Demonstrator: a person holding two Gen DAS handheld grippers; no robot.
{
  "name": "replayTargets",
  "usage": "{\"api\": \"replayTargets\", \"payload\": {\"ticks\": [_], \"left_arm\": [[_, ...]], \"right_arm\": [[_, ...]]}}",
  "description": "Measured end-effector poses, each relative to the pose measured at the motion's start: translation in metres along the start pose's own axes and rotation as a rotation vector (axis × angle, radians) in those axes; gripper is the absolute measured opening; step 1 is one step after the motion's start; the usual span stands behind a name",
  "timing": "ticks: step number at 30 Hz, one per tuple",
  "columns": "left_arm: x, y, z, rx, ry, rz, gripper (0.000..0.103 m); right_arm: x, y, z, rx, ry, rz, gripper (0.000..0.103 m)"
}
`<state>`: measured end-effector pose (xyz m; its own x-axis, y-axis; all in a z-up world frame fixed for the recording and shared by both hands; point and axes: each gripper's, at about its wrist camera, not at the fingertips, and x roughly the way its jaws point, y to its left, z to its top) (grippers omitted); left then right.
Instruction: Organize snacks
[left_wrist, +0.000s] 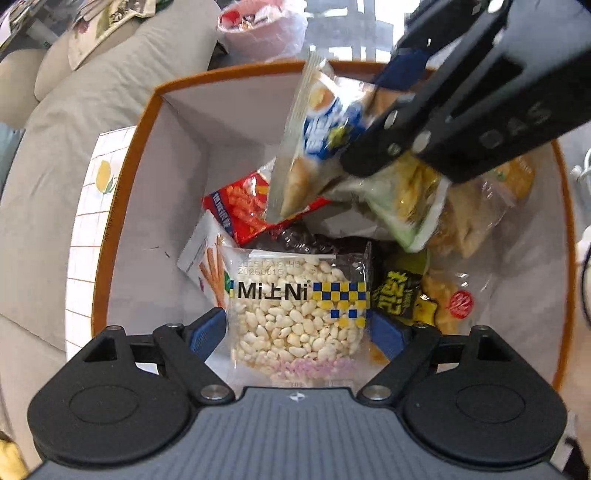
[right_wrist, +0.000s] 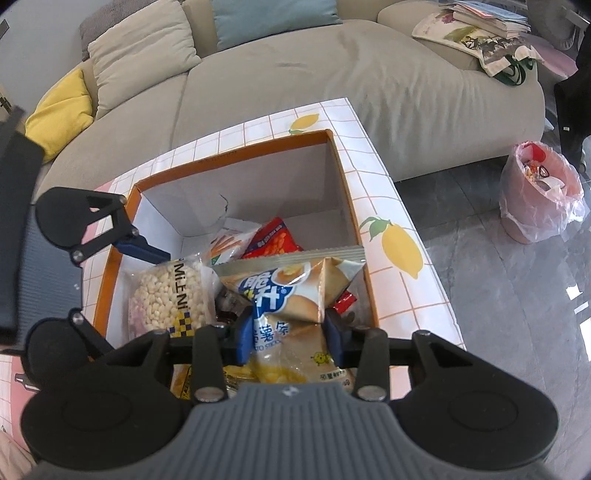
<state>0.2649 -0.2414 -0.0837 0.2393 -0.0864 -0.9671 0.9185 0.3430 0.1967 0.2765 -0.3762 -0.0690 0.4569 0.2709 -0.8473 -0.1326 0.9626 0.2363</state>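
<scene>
Lower both packets fully inside the orange-rimmed box (right_wrist: 341, 173) on the tiled worktop (right_wrist: 399, 206) before letting go. Your right tongs (right_wrist: 288, 334) are clamped on the potato-stick bag (right_wrist: 291, 295), held over the pile. Your left tongs (left_wrist: 297, 328) stand wide; the puffed-rice packet (left_wrist: 295, 306) lies between them, apparently released.
</scene>
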Motion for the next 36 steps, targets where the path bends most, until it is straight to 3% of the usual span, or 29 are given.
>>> {"api": "replayTargets", "payload": {"ticks": [11,17,23,26,28,31,36], "left_arm": [[-0.045,0.013,-0.017,-0.18,-0.147,-0.044,0.103],[-0.057,0.026,-0.038,-0.34,-0.215,-0.049,0.103],[-0.085,0.029,-0.075,-0.502,-0.334,-0.053,0.103],[-0.093,0.025,-0.097,-0.565,-0.376,-0.037,0.103],[-0.097,0.02,-0.111,-0.6,-0.405,-0.014,0.103],[-0.101,0.01,-0.131,-0.651,-0.434,0.017,0.103],[-0.108,-0.005,-0.158,-0.754,-0.458,0.051,0.103]], "right_arm": [[0.005,0.016,0.011,0.027,-0.003,0.056,0.04],[0.012,0.026,0.02,-0.007,0.009,0.009,0.04],[-0.001,0.027,0.004,-0.071,-0.002,-0.01,0.04],[-0.002,0.031,-0.005,-0.118,0.006,-0.041,0.036],[0.002,0.034,-0.01,-0.148,0.012,-0.061,0.024],[0.012,0.035,-0.013,-0.145,0.019,-0.068,0.017],[0.029,0.039,-0.009,-0.139,0.009,-0.095,0.018]]}}
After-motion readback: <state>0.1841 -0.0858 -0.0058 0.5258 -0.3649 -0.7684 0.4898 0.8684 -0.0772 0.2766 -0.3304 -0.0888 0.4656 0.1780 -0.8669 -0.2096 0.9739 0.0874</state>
